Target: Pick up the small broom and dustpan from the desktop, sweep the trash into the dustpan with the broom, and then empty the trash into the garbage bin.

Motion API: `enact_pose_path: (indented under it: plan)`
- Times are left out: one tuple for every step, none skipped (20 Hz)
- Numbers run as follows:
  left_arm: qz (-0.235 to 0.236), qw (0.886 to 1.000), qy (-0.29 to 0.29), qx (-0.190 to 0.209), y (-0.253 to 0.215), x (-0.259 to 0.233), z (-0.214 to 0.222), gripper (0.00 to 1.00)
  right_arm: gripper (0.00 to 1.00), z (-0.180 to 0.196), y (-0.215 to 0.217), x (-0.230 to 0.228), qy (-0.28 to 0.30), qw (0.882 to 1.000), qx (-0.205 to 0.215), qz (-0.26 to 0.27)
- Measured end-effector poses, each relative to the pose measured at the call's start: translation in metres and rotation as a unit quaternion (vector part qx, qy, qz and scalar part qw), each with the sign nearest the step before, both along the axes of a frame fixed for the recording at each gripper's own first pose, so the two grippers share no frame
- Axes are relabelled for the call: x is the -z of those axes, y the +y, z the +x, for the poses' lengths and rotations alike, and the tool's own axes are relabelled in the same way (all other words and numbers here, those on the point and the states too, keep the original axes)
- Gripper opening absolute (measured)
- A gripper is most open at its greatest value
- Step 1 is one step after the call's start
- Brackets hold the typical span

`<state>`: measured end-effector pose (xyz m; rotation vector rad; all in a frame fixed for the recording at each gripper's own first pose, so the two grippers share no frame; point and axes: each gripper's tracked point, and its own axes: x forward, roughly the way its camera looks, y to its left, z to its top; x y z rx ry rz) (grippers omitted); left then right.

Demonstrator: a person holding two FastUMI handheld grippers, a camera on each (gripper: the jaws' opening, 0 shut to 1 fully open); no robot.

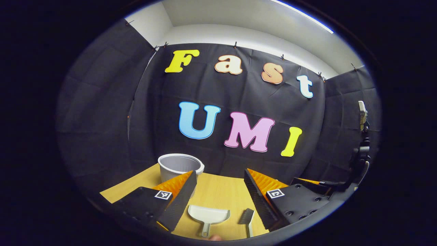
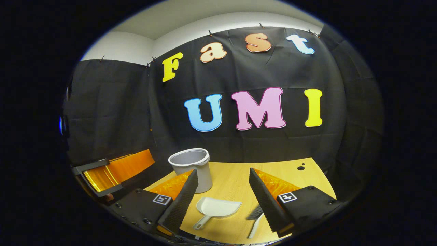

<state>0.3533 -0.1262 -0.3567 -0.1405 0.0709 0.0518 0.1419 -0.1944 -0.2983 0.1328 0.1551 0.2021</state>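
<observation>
A small white dustpan (image 1: 208, 215) (image 2: 217, 208) lies flat on the wooden desktop (image 1: 218, 191) (image 2: 235, 177), handle toward me. To its right lies a small broom (image 1: 247, 218) (image 2: 256, 217) with dark bristles and a white handle. A grey garbage bin (image 1: 179, 166) (image 2: 193, 165) stands upright behind them at the left. My left gripper (image 1: 218, 198) hangs open above the dustpan and broom, holding nothing. My right gripper (image 2: 222, 201) is open too, above the same spot, with the dustpan seen between its fingers. I see no trash on the desk.
The other gripper (image 2: 102, 174) shows at the left in the right gripper view, and at the right edge (image 1: 317, 184) in the left gripper view. A camera stand (image 1: 362, 143) rises at the far right. Two dark holes (image 2: 301, 166) mark the desk's back right.
</observation>
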Motion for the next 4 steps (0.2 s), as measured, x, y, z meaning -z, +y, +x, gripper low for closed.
enact_pose_path:
  plan:
    - [0.000,1.000,0.000,-0.005,0.004,0.002,-0.002,0.82,0.97,-0.002,0.001,-0.002,-0.001,1.000,-0.003,-0.001]
    - [0.002,1.000,0.000,-0.007,0.006,0.003,-0.004,0.83,0.97,-0.003,0.004,-0.004,0.000,1.000,-0.008,-0.002]
    - [0.004,1.000,0.000,-0.011,0.007,0.004,-0.005,0.82,0.97,-0.005,0.006,-0.004,0.000,1.000,-0.012,-0.003]
    - [0.005,1.000,0.000,-0.013,0.008,0.003,-0.007,0.82,0.97,-0.010,0.011,-0.002,-0.001,1.000,-0.016,-0.004]
